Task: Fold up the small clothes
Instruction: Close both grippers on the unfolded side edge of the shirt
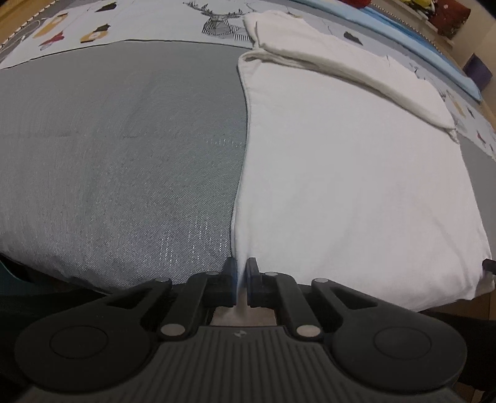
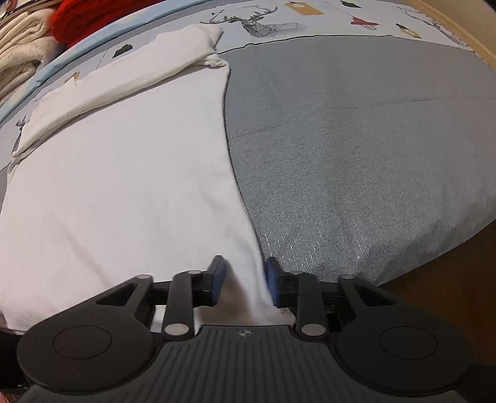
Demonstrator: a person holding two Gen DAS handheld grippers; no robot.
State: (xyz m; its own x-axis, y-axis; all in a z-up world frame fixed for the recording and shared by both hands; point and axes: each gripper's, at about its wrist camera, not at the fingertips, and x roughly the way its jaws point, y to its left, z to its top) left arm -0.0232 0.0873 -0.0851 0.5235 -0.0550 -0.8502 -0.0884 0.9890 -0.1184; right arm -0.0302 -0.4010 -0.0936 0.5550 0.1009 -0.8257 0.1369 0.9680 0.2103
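- A white garment [image 1: 356, 186] lies spread flat on a grey cushioned surface [image 1: 117, 161], with one sleeve already folded across its far end. Beyond it lies a patterned sheet [image 1: 173, 21] printed with a stag's head.
- The left gripper [image 1: 241, 279] sits at the garment's near left corner, its jaws drawn almost together with a thin edge of the white cloth pinched between them.
- The right gripper [image 2: 243, 282] sits at the near right corner. Its jaws stand partly apart, straddling the hem — the cloth runs between the blue pads [image 2: 218, 279], but they have not closed on it.
- In the right wrist view, a pile of cream fabric [image 2: 21, 71] and something red [image 2: 77, 21] sit well apart at the far left.
- The step in hand looks like taking both near corners, ready to fold the bottom up toward the sleeve end.
- The next move likely calls for the right jaws to close on the hem, then both grippers to lift together and evenly — otherwise the fold could skew.
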